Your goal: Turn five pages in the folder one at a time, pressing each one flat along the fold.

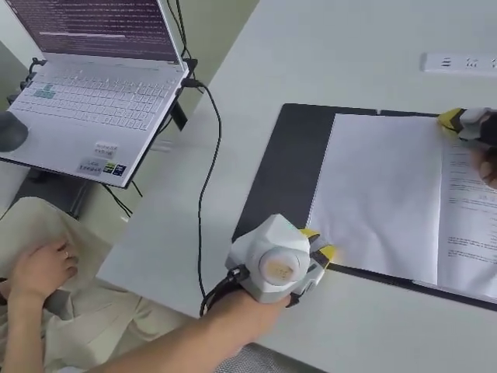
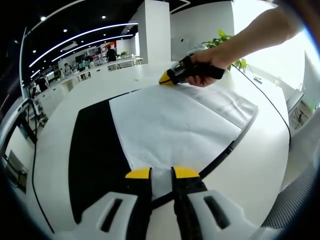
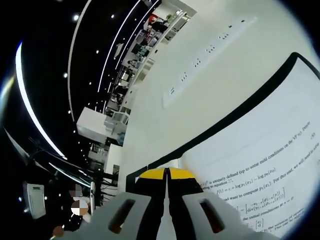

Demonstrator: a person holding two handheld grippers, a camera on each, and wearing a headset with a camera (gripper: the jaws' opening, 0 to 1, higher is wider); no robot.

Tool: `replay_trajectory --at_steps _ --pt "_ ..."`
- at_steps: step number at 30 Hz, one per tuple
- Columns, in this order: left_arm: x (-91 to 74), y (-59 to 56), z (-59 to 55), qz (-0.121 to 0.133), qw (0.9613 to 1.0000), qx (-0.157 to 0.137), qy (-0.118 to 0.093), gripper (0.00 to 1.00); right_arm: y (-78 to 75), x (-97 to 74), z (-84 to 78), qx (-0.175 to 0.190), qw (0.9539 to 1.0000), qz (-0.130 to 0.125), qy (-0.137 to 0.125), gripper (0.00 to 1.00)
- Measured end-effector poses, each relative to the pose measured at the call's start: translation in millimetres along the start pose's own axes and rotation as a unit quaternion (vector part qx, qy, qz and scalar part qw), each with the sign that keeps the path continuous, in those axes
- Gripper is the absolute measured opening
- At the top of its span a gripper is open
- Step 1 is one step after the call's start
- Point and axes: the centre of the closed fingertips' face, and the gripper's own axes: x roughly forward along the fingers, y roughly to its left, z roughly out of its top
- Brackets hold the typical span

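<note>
A black folder (image 1: 287, 167) lies open on the white table. A blank white page (image 1: 380, 186) rests turned over on its left half, and a printed page (image 1: 470, 210) lies to its right. My left gripper (image 1: 318, 245) sits at the blank page's near left corner. Its yellow-tipped jaws (image 2: 161, 173) stand a little apart over the page edge. My right gripper (image 1: 450, 119) rests at the far end of the fold. It is shut (image 3: 165, 173), tips down beside the printed page (image 3: 260, 180), with nothing seen between them. From the left gripper view, a hand holds the right gripper (image 2: 166, 78) there.
An open laptop (image 1: 101, 70) stands on a stand off the table's left edge, with a grey mouse (image 1: 9, 130) beside it. A black cable (image 1: 206, 179) trails across the table's left side. A white power strip (image 1: 458, 62) lies at the back right. A hand (image 1: 39, 268) rests on a lap.
</note>
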Motion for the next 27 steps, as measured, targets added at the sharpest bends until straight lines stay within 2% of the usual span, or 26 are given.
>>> replay_trajectory --at_steps 9,17,27 --pt "-1.3 -0.5 0.8 0.0 1.0 0.001 0.001 0.14 0.4 -14.3 -24.6 0.016 0.9985 0.017 0.049 0.0" --pt "-1.5 -0.7 0.6 -0.001 1.0 0.005 0.001 0.14 -0.8 -25.8 -38.8 0.011 0.9973 0.023 0.068 0.0" --pt "-1.2 -1.0 0.2 -0.001 1.0 0.009 0.002 0.14 -0.4 -39.4 -52.8 0.011 0.9968 0.025 0.075 0.0"
